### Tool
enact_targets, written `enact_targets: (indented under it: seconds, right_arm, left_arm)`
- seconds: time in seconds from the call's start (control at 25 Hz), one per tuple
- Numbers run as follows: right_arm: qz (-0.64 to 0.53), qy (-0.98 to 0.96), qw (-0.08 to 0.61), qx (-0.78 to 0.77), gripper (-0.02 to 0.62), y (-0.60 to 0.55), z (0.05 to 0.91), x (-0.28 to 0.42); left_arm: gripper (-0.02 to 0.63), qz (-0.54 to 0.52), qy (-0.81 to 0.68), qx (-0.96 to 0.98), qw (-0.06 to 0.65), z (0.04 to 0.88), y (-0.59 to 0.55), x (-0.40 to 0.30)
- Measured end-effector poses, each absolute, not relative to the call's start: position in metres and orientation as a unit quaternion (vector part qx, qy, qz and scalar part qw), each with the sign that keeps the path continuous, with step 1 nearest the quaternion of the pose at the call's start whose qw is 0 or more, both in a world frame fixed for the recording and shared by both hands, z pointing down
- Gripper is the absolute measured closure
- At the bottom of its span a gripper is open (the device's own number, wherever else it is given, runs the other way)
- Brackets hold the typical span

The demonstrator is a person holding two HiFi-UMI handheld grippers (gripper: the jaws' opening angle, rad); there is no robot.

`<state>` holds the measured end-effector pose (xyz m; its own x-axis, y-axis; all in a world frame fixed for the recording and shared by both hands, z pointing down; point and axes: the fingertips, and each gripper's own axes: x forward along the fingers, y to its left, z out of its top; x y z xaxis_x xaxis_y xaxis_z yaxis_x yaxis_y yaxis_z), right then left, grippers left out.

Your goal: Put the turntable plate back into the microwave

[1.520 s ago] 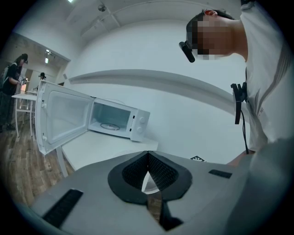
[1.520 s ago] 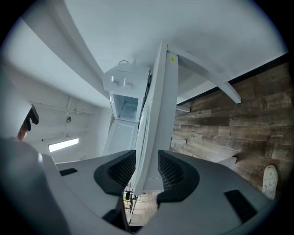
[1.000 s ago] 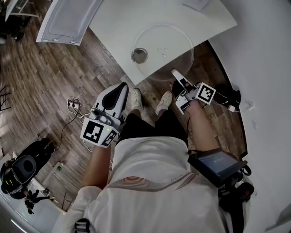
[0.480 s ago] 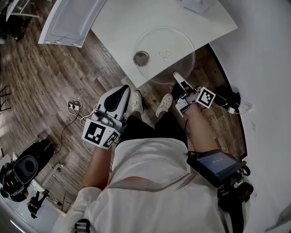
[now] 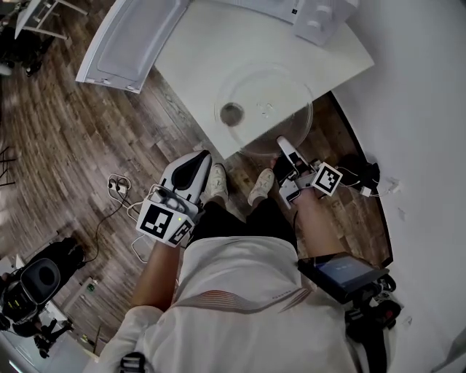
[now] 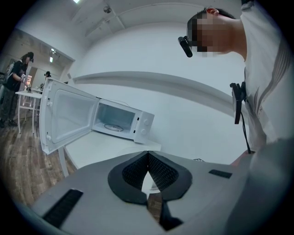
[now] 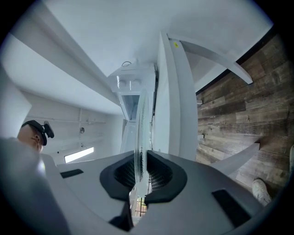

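Observation:
The clear glass turntable plate [image 5: 266, 109] lies over the near edge of the white table [image 5: 196, 65]. My right gripper [image 5: 284, 146] is shut on its near rim; the jaws have just been closing with the rim between them. In the right gripper view the plate [image 7: 140, 133] stands edge-on between the pads of the right gripper [image 7: 141, 170]. The white microwave [image 5: 313, 13] sits at the table's far end, its door [image 5: 135, 40] swung wide open. My left gripper [image 5: 195, 164] is shut and empty over the floor, left of the table; in its own view the left gripper [image 6: 148, 158] faces the open microwave [image 6: 121, 121].
A roller ring [image 6: 112, 127] lies inside the microwave. The person's shoes [image 5: 217, 181] stand just under the table edge. A cable [image 5: 116, 171] and black gear [image 5: 33, 280] lie on the wooden floor at left. A white wall runs along the right. Other people [image 6: 18, 75] stand far off.
The right gripper's jaws have shut on the plate's near rim and risen slightly. The head view has tipped, so the microwave shows at the top. The left gripper has stayed put.

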<state>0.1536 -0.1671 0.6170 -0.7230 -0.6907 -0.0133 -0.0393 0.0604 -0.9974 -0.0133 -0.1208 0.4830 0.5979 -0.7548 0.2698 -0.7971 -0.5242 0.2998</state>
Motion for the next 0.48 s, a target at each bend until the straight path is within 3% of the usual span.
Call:
enact_targets:
  seconds: [0.48]
  right_arm:
    - [-0.601, 0.679, 0.279, -0.315, 0.568, -0.185, 0.533, 0.107]
  left_arm:
    - [0.595, 0.01, -0.417, 0.895, 0.157, 0.446, -0.157, -0.056]
